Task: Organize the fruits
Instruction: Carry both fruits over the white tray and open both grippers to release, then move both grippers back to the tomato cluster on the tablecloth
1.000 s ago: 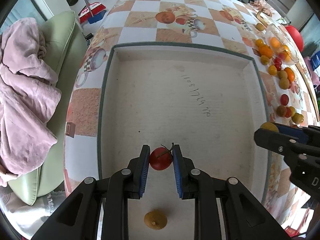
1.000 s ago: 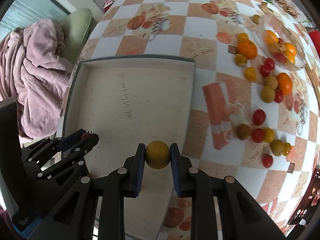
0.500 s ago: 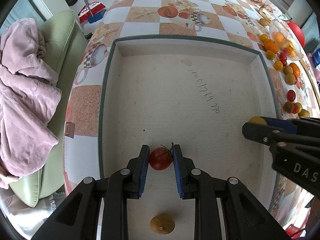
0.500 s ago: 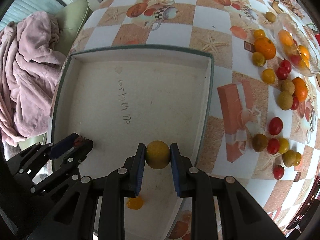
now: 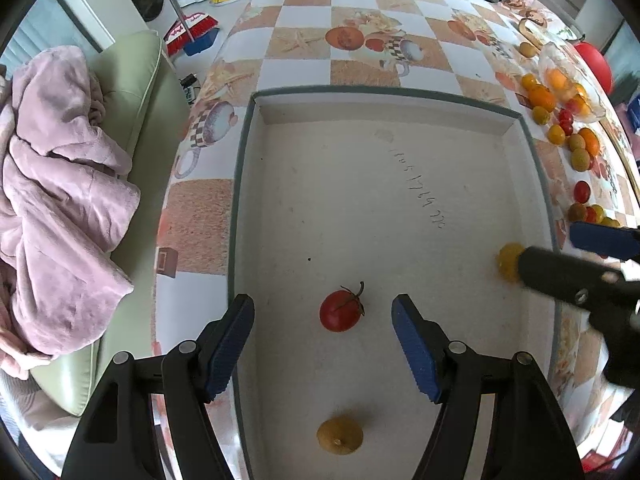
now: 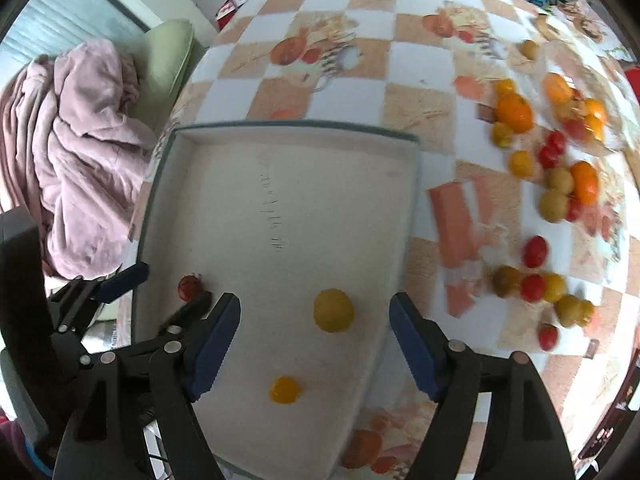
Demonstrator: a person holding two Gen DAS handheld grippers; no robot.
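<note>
A shallow white tray [image 5: 400, 96] with a green rim lies on the checked tablecloth. My left gripper [image 5: 323, 340] is open around a red tomato [image 5: 339, 313] that rests on the tray floor. A brown-yellow fruit [image 5: 340, 434] lies just below it. My right gripper [image 6: 315, 332] is open around a yellow fruit [image 6: 333, 310] lying in the tray [image 6: 296, 126]. A small orange fruit [image 6: 284, 390] lies below it. The right gripper shows at the right edge of the left wrist view [image 5: 576, 264], beside the yellow fruit [image 5: 507, 260].
Many loose tomatoes, oranges and yellow fruits [image 6: 556, 196] lie on the cloth right of the tray, also in the left wrist view [image 5: 580, 156]. A clear bowl [image 5: 568, 76] holds more. A green sofa with a pink blanket [image 5: 56, 192] stands left of the table.
Both grippers have opened. The tomato and the yellow fruit were let go and now lie on the tray floor between the open fingers.
</note>
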